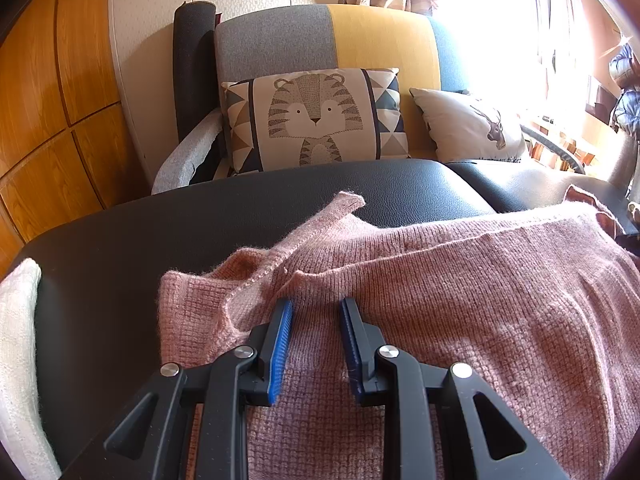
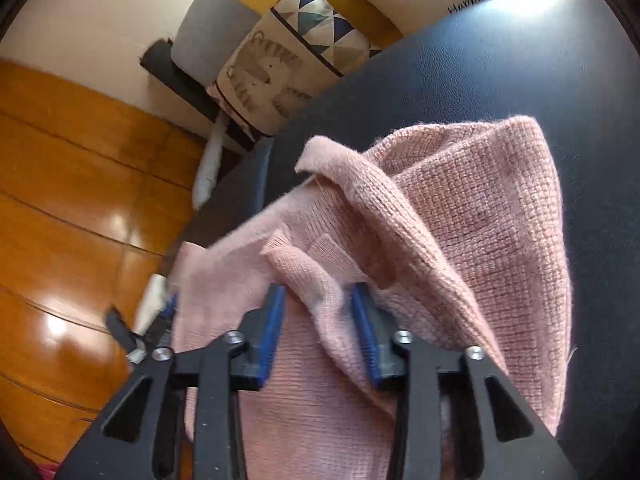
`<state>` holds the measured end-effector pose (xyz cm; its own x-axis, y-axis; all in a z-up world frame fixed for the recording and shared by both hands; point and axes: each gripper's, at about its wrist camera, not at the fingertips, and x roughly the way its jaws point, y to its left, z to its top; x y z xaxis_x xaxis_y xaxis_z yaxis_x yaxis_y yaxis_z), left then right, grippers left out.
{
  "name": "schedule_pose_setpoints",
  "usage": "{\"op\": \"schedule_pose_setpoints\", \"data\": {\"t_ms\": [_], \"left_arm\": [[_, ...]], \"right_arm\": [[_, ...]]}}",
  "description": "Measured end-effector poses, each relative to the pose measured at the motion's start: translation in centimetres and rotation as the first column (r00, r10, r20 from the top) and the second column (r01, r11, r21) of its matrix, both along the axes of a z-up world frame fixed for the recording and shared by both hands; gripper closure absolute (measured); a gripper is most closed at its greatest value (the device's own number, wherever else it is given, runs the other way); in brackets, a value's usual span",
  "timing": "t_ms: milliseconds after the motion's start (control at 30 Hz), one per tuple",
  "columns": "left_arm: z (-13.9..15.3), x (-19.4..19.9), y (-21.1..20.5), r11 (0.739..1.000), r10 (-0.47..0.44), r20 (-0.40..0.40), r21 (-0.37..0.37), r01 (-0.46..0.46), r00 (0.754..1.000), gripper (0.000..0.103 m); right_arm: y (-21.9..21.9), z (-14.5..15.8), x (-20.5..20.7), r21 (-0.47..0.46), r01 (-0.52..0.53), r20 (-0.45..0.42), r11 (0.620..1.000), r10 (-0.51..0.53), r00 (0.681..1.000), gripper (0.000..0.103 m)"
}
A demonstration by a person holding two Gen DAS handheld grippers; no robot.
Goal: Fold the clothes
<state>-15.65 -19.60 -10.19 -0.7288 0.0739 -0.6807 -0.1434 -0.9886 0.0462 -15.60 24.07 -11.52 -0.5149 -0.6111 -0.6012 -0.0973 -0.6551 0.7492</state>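
Note:
A pink knit sweater lies spread over a black leather surface, with one narrow strip pointing away towards the sofa. My left gripper rests on the sweater near a folded edge. Its blue pads stand apart and the knit between them looks flat. In the right wrist view the sweater is bunched and lifted into loose folds. My right gripper is open, with a ridge of the pink fabric lying loosely between its blue pads.
A white knit cloth lies at the left edge of the black surface. Behind it stands a grey and yellow sofa with a tiger cushion and a deer cushion. A wooden floor lies to the left.

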Motion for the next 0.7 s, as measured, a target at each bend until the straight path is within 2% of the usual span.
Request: {"op": "schedule_pose_setpoints", "data": {"t_ms": [67, 167, 200, 233, 300, 433, 567, 700], "left_arm": [[0.0, 0.0, 0.0, 1.000, 0.000, 0.000, 0.001, 0.000, 1.000, 0.078], [0.0, 0.0, 0.0, 1.000, 0.001, -0.001, 0.001, -0.001, 1.000, 0.078], [0.0, 0.0, 0.0, 1.000, 0.001, -0.001, 0.000, -0.001, 1.000, 0.078], [0.1, 0.0, 0.1, 1.000, 0.001, -0.001, 0.000, -0.001, 1.000, 0.078], [0.1, 0.0, 0.1, 1.000, 0.001, -0.001, 0.000, -0.001, 1.000, 0.078], [0.1, 0.0, 0.1, 1.000, 0.001, 0.000, 0.004, -0.001, 1.000, 0.078], [0.2, -0.1, -0.1, 1.000, 0.000, 0.001, 0.005, 0.000, 1.000, 0.078], [0.2, -0.1, 0.0, 1.000, 0.001, 0.001, 0.005, -0.001, 1.000, 0.078]], "right_arm": [[1.0, -0.3, -0.2, -0.062, 0.063, 0.011, 0.996, -0.062, 0.998, 0.060], [1.3, -0.1, -0.4, -0.053, 0.127, -0.006, 0.991, -0.127, 0.992, 0.060], [1.1, 0.2, -0.4, -0.014, 0.131, -0.018, 0.991, -0.131, 0.991, 0.061], [0.8, 0.8, -0.6, 0.042, 0.137, -0.029, 0.990, -0.136, 0.990, 0.071], [0.3, 1.4, -1.0, 0.155, 0.127, -0.026, 0.980, -0.124, 0.992, 0.080], [-2.1, 2.5, -1.5, 0.295, -0.012, -0.046, 0.955, 0.026, 0.999, 0.079], [-5.0, 3.5, -0.7, 0.468, -0.131, -0.064, 0.874, 0.181, 0.981, 0.078], [-7.7, 3.5, 0.5, 0.649, -0.194, -0.054, 0.735, 0.300, 0.952, 0.078]]}}
